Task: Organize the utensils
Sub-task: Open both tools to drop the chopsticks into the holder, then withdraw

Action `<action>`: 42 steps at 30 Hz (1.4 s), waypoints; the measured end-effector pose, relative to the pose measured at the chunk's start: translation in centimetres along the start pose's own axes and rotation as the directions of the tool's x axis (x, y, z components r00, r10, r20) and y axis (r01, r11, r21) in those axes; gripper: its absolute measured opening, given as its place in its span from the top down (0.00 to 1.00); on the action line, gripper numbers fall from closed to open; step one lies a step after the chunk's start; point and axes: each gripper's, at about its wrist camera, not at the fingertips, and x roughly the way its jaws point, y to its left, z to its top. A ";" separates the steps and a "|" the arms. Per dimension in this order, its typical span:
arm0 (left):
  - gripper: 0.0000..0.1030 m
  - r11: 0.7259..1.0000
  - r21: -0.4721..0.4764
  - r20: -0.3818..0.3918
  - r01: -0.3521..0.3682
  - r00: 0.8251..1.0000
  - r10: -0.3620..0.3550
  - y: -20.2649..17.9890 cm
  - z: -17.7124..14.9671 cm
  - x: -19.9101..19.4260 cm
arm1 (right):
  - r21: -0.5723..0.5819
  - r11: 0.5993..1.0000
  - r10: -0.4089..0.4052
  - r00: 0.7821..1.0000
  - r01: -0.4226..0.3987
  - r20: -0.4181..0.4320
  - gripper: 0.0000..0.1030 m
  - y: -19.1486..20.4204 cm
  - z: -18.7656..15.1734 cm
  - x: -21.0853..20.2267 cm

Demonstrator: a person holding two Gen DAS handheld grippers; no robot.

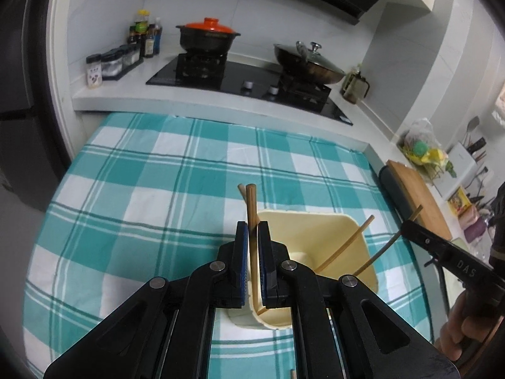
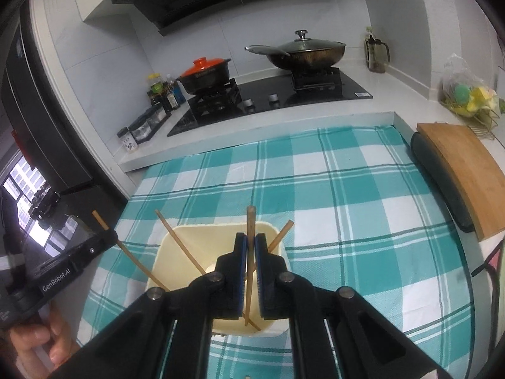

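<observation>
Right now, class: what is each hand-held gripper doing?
Left hand-held gripper: shut on a chopstick.
Right hand-held gripper: shut on another chopstick.

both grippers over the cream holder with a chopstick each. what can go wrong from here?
1. Each chopstick, left and right, is pinched mid-shaft and could pivot on release and miss the cream holder.
2. Two chopsticks already lean across the holder; new ones may jam on them.
3. The left gripper and right gripper converge on one opening and could collide.
</observation>
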 end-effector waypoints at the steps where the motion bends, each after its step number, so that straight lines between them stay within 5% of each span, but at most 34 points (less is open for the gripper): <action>1: 0.93 1.000 -0.014 -0.006 -0.001 1.000 0.001 0.2 0.0 -0.1 | 0.010 1.000 -0.005 1.000 0.005 -0.006 0.91 -0.2 0.0 0.2; 6: 0.79 1.000 -0.012 0.018 -0.003 1.000 0.003 1.4 -0.1 -4.2 | 0.003 0.999 -0.046 0.999 0.046 0.015 0.91 -0.5 0.5 -1.2; 10: 0.67 0.999 0.041 0.023 -0.022 1.000 0.021 2.8 -1.6 -9.8 | -0.003 0.999 -0.035 0.997 0.036 0.065 0.77 -0.8 0.5 -5.6; 17: 0.37 0.987 0.152 0.008 -0.050 0.999 0.049 6.0 -11.0 -18.3 | -0.135 0.991 -0.008 0.996 0.020 0.089 0.69 -0.9 -5.3 -14.5; 25: 0.32 1.000 0.021 -0.045 0.004 0.999 -0.003 7.3 -23.3 -19.8 | -0.234 0.968 -0.077 0.996 0.086 0.050 0.69 -2.6 -18.9 -17.8; 32: 0.30 0.999 -0.023 -0.061 0.032 0.998 -0.033 5.6 -27.0 -18.9 | -0.112 0.987 -0.115 0.993 0.112 -0.023 0.69 -3.8 -29.1 -16.8; 36: 0.29 0.999 0.042 -0.050 -0.031 0.998 0.033 4.7 -27.4 -18.8 | -0.109 0.987 -0.123 0.992 0.119 -0.035 0.69 -3.7 -32.0 -17.0; 42: 0.23 0.999 0.002 -0.031 -0.054 0.998 0.054 6.2 -29.2 -19.0 | -0.127 0.976 -0.173 0.985 0.175 0.030 0.69 -3.2 -32.4 -18.2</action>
